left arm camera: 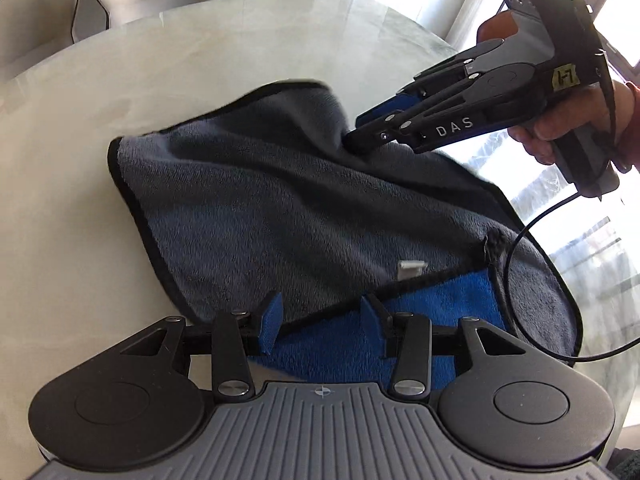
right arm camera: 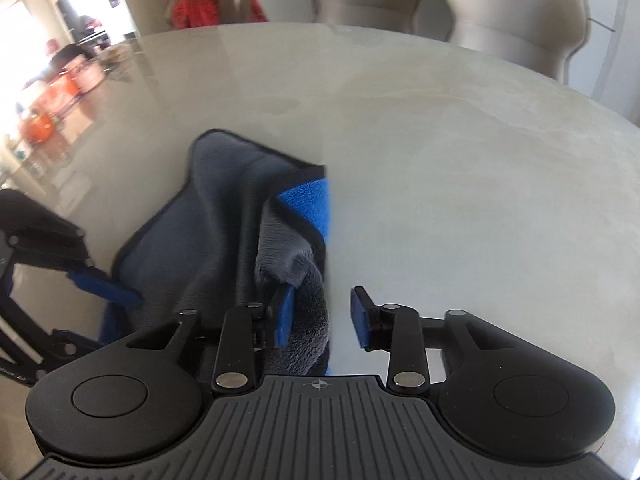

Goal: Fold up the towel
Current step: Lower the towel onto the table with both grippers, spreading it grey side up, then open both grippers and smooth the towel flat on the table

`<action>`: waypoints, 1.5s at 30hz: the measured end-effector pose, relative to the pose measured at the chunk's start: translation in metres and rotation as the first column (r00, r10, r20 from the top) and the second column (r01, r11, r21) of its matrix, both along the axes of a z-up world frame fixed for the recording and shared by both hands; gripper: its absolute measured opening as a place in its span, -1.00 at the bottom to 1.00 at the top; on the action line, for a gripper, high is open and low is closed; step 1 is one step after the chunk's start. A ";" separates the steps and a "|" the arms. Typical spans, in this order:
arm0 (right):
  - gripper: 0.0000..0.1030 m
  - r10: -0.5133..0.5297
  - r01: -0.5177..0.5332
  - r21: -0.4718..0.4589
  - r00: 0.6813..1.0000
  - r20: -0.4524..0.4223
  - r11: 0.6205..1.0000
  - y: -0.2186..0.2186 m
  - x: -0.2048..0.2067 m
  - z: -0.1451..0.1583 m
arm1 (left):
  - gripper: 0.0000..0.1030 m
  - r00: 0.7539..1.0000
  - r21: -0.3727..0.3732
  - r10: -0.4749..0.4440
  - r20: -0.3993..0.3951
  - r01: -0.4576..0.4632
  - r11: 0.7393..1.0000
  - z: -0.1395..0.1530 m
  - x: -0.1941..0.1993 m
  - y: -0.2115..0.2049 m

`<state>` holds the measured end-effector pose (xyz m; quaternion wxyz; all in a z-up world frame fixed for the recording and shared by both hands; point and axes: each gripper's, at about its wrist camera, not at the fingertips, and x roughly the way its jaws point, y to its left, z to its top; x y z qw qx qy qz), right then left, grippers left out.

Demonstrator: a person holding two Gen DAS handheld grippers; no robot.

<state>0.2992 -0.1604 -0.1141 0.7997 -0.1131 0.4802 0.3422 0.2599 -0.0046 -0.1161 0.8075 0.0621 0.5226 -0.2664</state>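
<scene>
A towel, grey on one side and blue on the other with a black hem, lies partly folded on the round pale table (left arm camera: 100, 80). In the left wrist view the towel (left arm camera: 260, 200) spreads ahead, with a blue patch nearest me. My left gripper (left arm camera: 322, 322) is open just above the towel's near edge. The right gripper (left arm camera: 352, 140) comes in from the upper right with its tips in a raised grey fold. In the right wrist view the right gripper (right arm camera: 322, 318) is open, and a bunched part of the towel (right arm camera: 224, 240) sits between its pads. The left gripper's blue finger (right arm camera: 104, 286) shows at left.
Beige chairs (right arm camera: 516, 28) stand round the far side of the table (right arm camera: 440, 160). A black cable (left arm camera: 516, 280) from the right gripper loops over the towel's right side. A bright window (left arm camera: 592, 208) lies to the right. Kitchen clutter (right arm camera: 52, 92) shows far left.
</scene>
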 end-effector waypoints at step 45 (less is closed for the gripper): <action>-0.71 -0.170 0.189 -0.095 0.969 0.178 0.977 -0.052 0.044 -0.003 | -0.26 0.966 0.097 0.206 0.155 -0.223 0.970 -0.002 0.123 0.022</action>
